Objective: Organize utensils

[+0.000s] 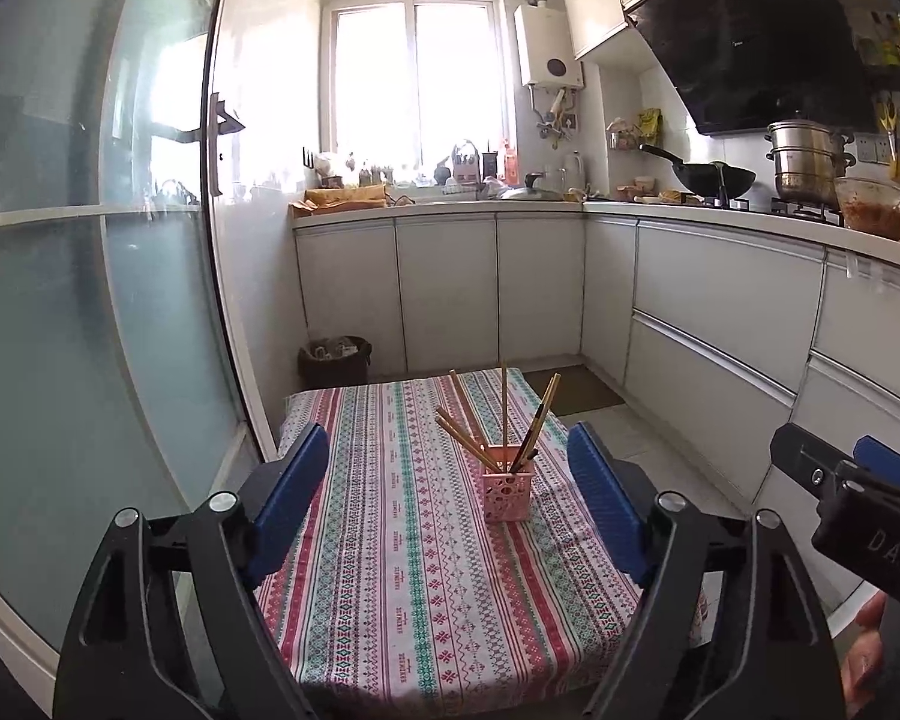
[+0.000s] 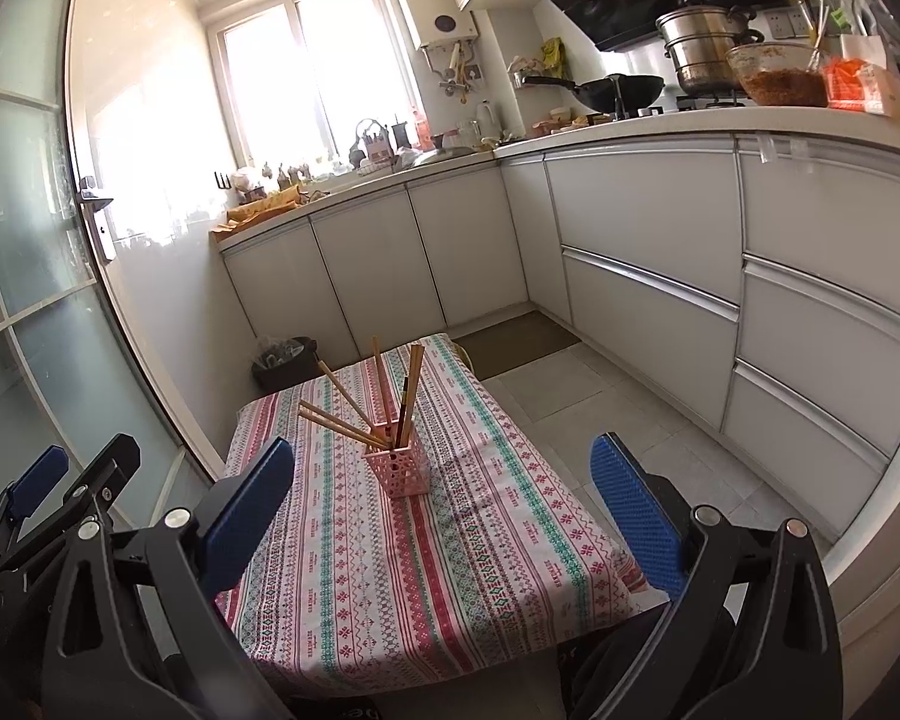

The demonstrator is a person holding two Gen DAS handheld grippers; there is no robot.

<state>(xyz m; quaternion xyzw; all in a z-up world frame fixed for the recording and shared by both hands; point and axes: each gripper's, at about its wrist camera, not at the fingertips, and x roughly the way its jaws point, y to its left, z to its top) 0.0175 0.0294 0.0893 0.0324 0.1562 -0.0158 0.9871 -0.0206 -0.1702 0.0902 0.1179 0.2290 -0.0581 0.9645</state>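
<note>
Pink holder [image 1: 507, 485] upright near middle of table [image 1: 390, 588], nearer far edge, chopsticks [image 1: 468, 426] fanned out of top. Left tool [image 1: 450, 504] jaws wide apart, nothing between. Right tool [image 2: 444, 510] likewise spread wide and empty, short of near table edge.

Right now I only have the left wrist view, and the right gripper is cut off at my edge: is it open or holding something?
Observer: The right gripper is open, with nothing between its blue pads.
Operator: Where is the pink plastic lattice basket relative to it?
Observer: It stands upright beyond the pads, nearer the left one, touching neither.
Operator: I can't see the near right corner of the striped tablecloth. Anything there?
Observer: That corner shows only bare cloth.
</note>
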